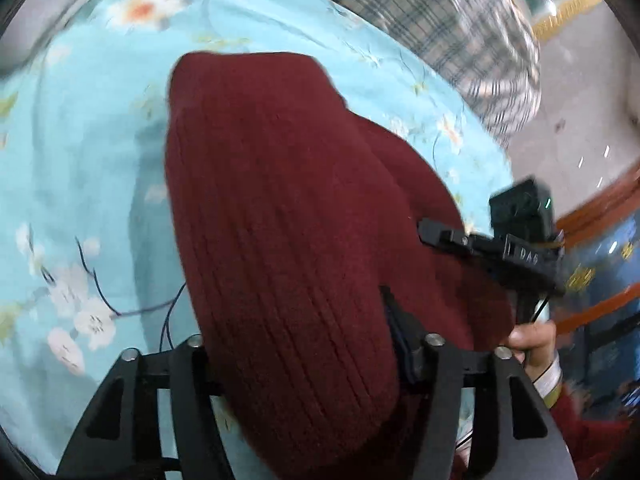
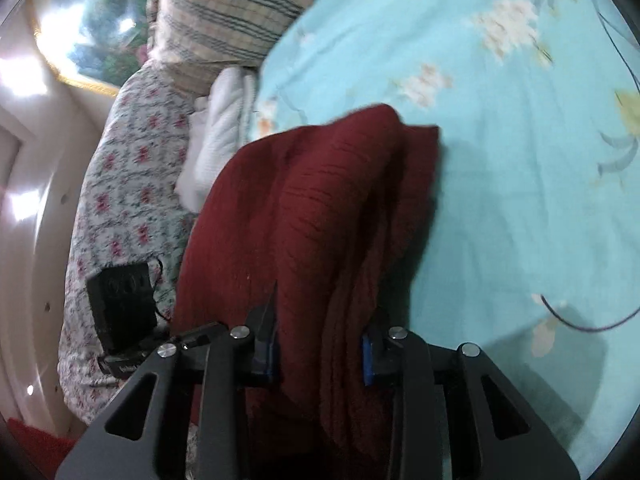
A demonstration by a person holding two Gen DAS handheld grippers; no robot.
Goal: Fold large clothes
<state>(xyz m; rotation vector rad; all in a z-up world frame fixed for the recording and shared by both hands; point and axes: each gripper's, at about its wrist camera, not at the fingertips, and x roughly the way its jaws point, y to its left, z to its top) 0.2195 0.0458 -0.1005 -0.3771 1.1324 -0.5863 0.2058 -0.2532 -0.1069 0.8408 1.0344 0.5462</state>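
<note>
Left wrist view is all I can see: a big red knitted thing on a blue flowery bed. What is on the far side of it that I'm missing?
Observer: Past the maroon sweater, the right wrist view shows a white folded cloth lying at its far edge.
Operator: Is the other tool gripping the red thing too?
Observer: Yes. The right gripper has a thick bunch of the sweater between its blue pads.
Operator: Anything else beside the bed sheet?
Observer: A quilt with small pink flowers lies along the sweater's side, and a striped pillow sits beyond it.
</note>
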